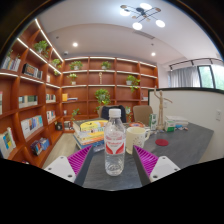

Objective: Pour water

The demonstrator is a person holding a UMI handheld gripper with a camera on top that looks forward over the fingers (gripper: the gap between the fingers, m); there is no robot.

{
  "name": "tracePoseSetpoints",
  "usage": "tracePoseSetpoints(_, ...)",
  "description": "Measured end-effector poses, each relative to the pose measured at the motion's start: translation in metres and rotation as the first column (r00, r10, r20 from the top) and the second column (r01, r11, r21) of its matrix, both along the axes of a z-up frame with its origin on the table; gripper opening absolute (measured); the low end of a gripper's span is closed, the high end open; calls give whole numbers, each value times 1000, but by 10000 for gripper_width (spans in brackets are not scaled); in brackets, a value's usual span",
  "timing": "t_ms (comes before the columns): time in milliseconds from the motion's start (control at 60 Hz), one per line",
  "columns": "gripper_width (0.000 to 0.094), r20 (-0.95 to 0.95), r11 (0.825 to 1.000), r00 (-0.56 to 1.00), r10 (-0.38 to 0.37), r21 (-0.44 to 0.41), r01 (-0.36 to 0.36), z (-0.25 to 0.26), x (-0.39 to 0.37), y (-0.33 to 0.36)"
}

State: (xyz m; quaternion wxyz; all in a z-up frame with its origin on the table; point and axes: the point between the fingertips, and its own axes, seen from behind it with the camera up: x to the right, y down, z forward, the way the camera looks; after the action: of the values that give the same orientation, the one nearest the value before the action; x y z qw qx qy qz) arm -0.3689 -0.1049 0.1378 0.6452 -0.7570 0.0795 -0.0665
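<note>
The fingers stand spread with a clear water bottle upright between their magenta pads, gaps showing either side, on the grey worktop, a white cup just behind it and wooden bookshelves beyond.

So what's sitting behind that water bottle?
Behind the water bottle, which stands between the open tongs, a white cup shows on the grey table. The bottle covers whatever lies directly behind it.
</note>
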Motion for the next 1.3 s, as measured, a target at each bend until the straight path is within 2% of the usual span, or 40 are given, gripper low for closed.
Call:
tracePoseSetpoints(150, 829, 23, 998, 999, 34, -47, -33, -11, 0, 9)
tracePoseSetpoints(217, 827, 22, 997, 998, 62, -44, -61, -22, 11, 42)
tracePoseSetpoints(400, 813, 2, 991, 992, 130, -46, -129, -31, 25, 76)
tracePoseSetpoints(483, 709, 6, 988, 988, 155, -30, -155, -27, 23, 83)
tracePoseSetpoints(550, 574, 26, 988, 988, 155, -15, -155, -24, 24, 87)
tracePoseSetpoints(567, 515, 35, 988, 988, 153, -16, -152, -24, 24, 89)
tracePoseSetpoints(683, 429, 65, 983, 980, 185, -25, -184, -26, 17, 93)
tracePoseSetpoints(783, 343, 55, 979, 977, 205, -1, -205, -25, 16, 92)
tracePoseSetpoints(967, 341, -1, 971, 972, 236, 26, -236, -27, 22, 95)
tracePoseSetpoints(1100, 341, -50, 972, 970, 237, 8, -237, -28, 24, 100)
tracePoseSetpoints(1167, 341, -167, 969, 954, 247, 15, -248, -24, 18, 104)
tracePoseSetpoints(1300, 340, -455, 961, 848, 271, 86, -261, -8, 5, 122)
